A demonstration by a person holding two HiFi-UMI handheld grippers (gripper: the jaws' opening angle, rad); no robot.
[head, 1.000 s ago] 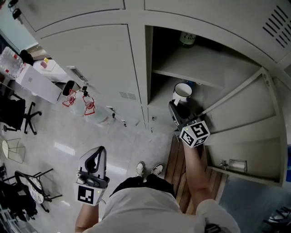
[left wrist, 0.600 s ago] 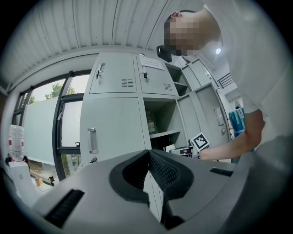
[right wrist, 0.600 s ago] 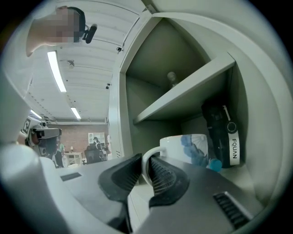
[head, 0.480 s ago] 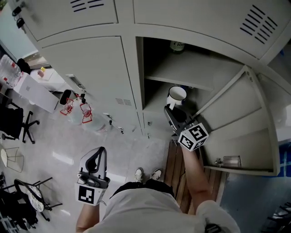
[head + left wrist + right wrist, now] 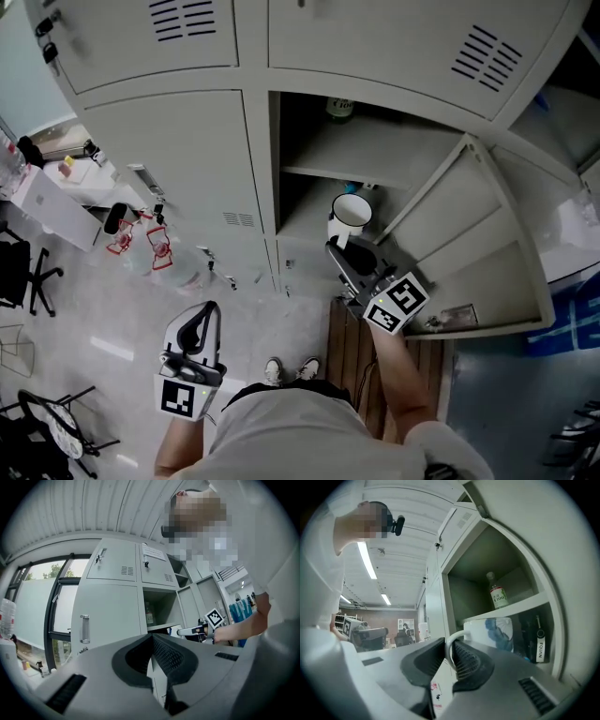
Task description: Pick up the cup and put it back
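Closest in, the left gripper (image 5: 201, 319) sits low at the person's left side, over pale floor and well away from the locker (image 5: 187, 141). In its own view the jaws are pressed together with nothing between them (image 5: 152, 641). The person's shoes (image 5: 287, 370) stand just below the locker front, beside a strip of wooden planks (image 5: 352, 342). The right arm reaches forward above those planks, and the right gripper (image 5: 338, 251) points level at the open compartment. Its jaws are clamped on the handle (image 5: 451, 645) of the cup (image 5: 352, 213), the thin white loop pinched between the ribbed pads (image 5: 464, 660). The cup (image 5: 494, 632) is white with a blue pattern, upright with its mouth up, at the mouth of the lower compartment just under the shelf (image 5: 347, 159). Whether its base rests on anything cannot be told. A dark item (image 5: 536, 641) stands just beside it, deeper inside. On the shelf above stands a bottle (image 5: 498, 596) with a green label. The door (image 5: 469, 234) hangs wide open to the right. Far left, across the floor, are black chairs (image 5: 23, 272).
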